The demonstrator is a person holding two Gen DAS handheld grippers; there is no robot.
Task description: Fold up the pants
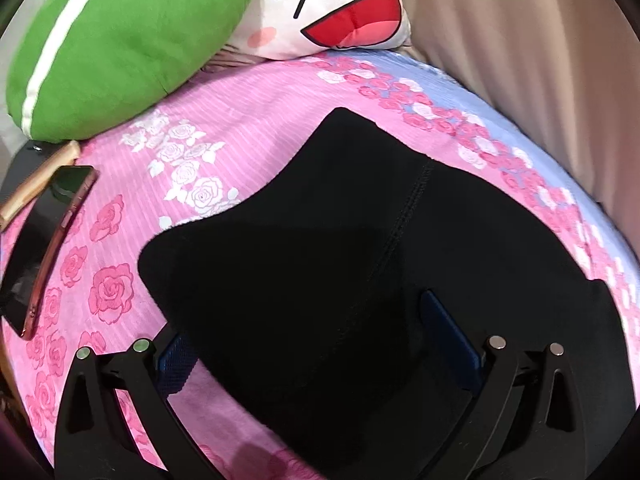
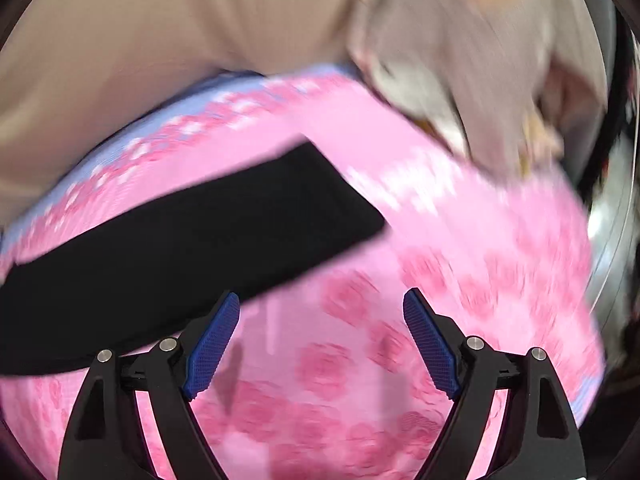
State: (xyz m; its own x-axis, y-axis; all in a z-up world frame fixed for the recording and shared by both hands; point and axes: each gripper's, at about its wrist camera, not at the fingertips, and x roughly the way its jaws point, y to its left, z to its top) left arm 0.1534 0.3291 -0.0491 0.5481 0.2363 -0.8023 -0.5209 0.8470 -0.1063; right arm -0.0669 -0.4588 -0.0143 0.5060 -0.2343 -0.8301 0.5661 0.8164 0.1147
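Meanwhile, I hover my left tool (image 1: 320, 356), spread wide, above the black stretch-fabric pants (image 1: 360, 220) lying flat on the pink rose-print bedsheet (image 1: 240, 96), my right tool (image 2: 322, 344) gaping empty beside a leg, ready for folding.

A pink bedsheet (image 1: 248, 112) printed with roses is covering the bed, filling the middle and lower part of both views, with a pale blue band (image 1: 472, 92) running along its edge at the upper right of the left wrist view. A beige curtain (image 1: 520, 48) is hanging behind the bed at the upper right there, and is filling the upper left of the right wrist view. A green cushion (image 1: 120, 44) and a white cartoon-face cushion (image 1: 332, 4) are lying at the top. A phone (image 1: 44, 248) is resting at the left edge.
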